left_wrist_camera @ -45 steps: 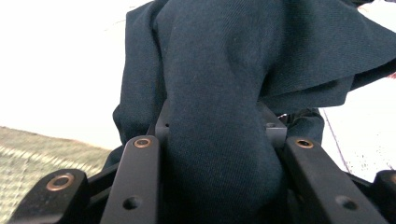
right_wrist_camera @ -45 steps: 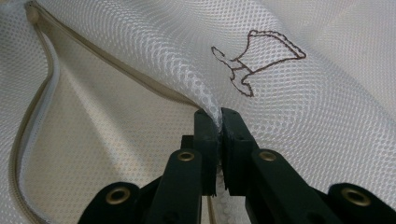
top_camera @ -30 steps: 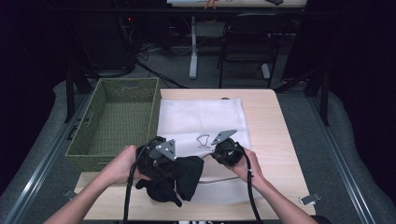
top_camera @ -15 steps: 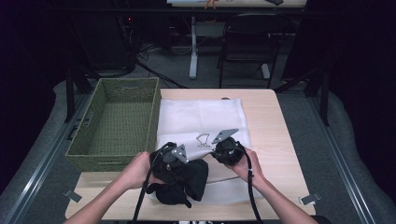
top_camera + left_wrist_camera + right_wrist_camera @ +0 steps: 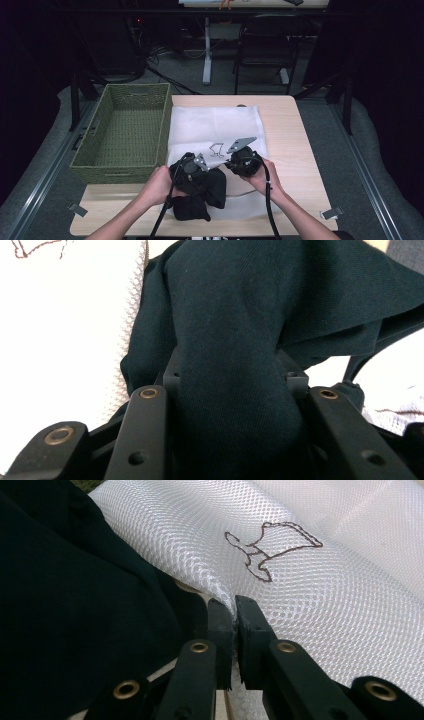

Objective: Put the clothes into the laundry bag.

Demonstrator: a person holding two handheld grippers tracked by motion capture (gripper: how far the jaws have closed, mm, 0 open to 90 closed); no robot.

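**A:** I'm looking down at the table (image 5: 285, 125) from the high view. The green basket (image 5: 125, 130) is sitting at its left side, and the white mesh bag (image 5: 215, 125) is lying flat just beside it, its long axis running away from me, its mouth at the near end.

**B:** And the dark garment (image 5: 202, 192)?

**A:** It's bunching at the near edge of the bag, on the mouth, hanging from my left gripper (image 5: 192, 170) and pooling on the table below it. No clear long axis; it's crumpled.

**B:** How are the jaws standing?

**A:** The left gripper's jaws are pinching a thick fold of the dark garment (image 5: 235, 340), held partly apart by the bulk of cloth. The right gripper (image 5: 234, 615) is pressing its jaws together on the rim of the white mesh bag (image 5: 325, 595), beside the small stitched outline (image 5: 270, 550).

**B:** How are you expecting it all to handle?

**A:** I'm judging both as light and limp. The garment is soft and is going to sag and drag, so I'm keeping a thick fold. The mesh is thin and slippery-looking; I'm gripping only the top layer at the rim.
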